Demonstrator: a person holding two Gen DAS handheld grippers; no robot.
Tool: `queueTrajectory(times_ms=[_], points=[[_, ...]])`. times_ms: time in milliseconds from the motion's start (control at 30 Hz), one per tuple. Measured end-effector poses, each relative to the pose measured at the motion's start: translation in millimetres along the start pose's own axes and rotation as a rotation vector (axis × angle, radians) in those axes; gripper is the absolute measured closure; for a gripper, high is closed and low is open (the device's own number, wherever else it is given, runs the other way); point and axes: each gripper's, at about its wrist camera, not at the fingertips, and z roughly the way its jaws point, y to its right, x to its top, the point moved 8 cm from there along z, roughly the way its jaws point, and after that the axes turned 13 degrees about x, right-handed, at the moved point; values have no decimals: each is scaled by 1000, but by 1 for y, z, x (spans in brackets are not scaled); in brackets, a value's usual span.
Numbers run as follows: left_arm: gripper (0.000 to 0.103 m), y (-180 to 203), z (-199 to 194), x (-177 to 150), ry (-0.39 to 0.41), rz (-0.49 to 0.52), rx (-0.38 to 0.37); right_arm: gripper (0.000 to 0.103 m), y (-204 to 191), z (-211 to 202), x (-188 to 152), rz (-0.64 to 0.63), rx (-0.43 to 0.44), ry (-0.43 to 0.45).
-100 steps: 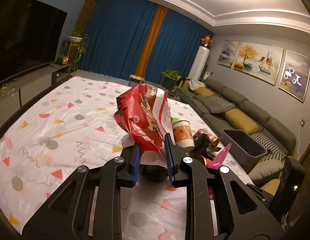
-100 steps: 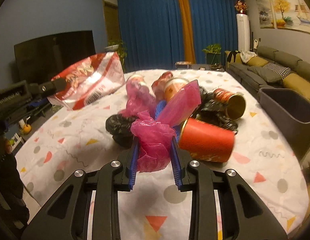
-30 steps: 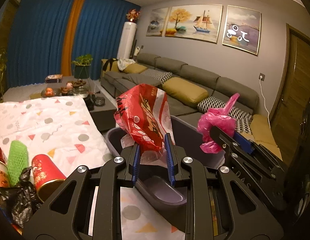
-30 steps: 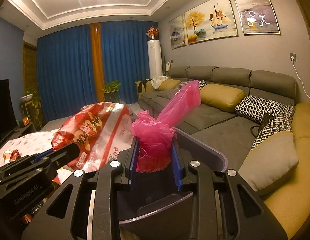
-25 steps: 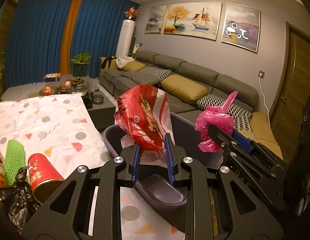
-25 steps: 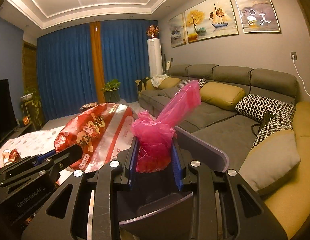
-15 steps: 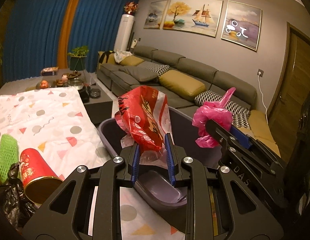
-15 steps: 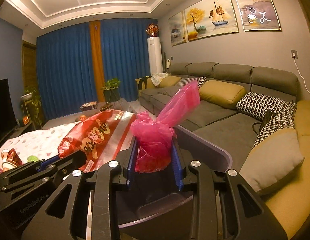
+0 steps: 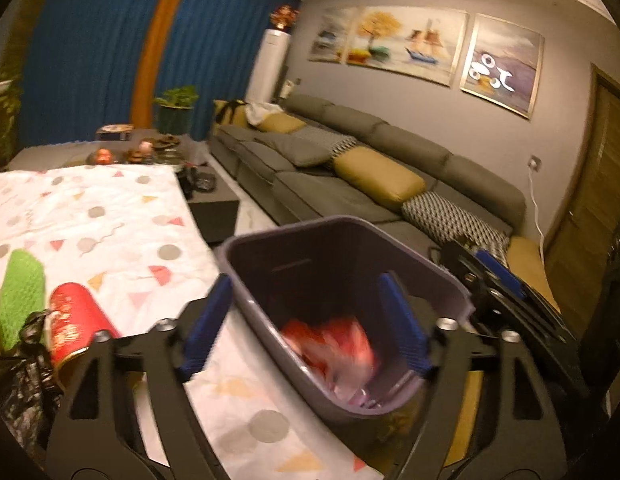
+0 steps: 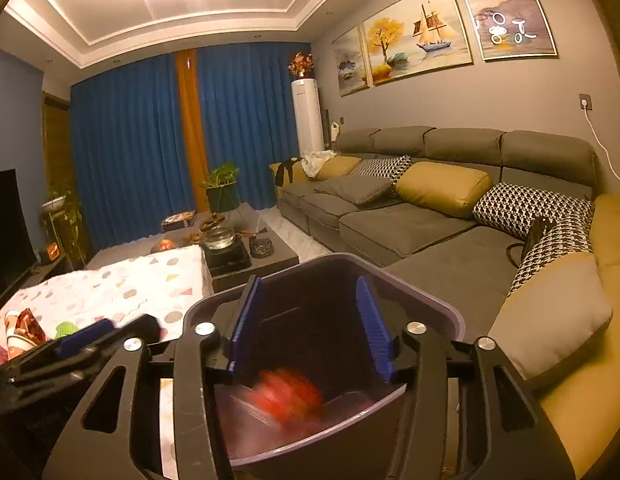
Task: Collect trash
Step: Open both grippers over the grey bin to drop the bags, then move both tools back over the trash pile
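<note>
A dark purple-grey trash bin (image 9: 450, 280) stands at the table's right edge, also in the right wrist view (image 10: 442, 312). The red snack bag (image 9: 330, 340) lies blurred inside it, and shows as a red blur in the right wrist view (image 10: 289, 396). My left gripper (image 9: 305, 324) is open and empty above the bin. My right gripper (image 10: 310, 324) is open and empty above the bin too. The pink plastic bag is not clearly visible; a pale pink patch lies at the bin's bottom (image 9: 350, 390).
On the patterned tablecloth (image 9: 109, 216) at the left lie a red can (image 9: 75, 320), a green mesh sleeve (image 9: 19, 288) and a black bag (image 9: 17, 368). A grey sofa (image 10: 430, 216) runs behind the bin. A low dark coffee table (image 10: 237, 252) stands beyond the table.
Both grippers have opened. The red snack bag and the pink plastic bag have left the jaws and dropped into the bin.
</note>
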Motion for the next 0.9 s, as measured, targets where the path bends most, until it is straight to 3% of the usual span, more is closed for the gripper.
queueTrajectory(times_ms=[167, 533, 900], points=[[10, -21, -10, 4, 22, -37, 71, 42, -2, -9, 2, 5, -11, 17], [6, -56, -58, -2, 25, -61, 195, 17, -28, -46, 0, -25, -25, 41], [6, -106, -131, -16, 94, -56, 286, 15, -68, -79, -11, -59, 4, 56]])
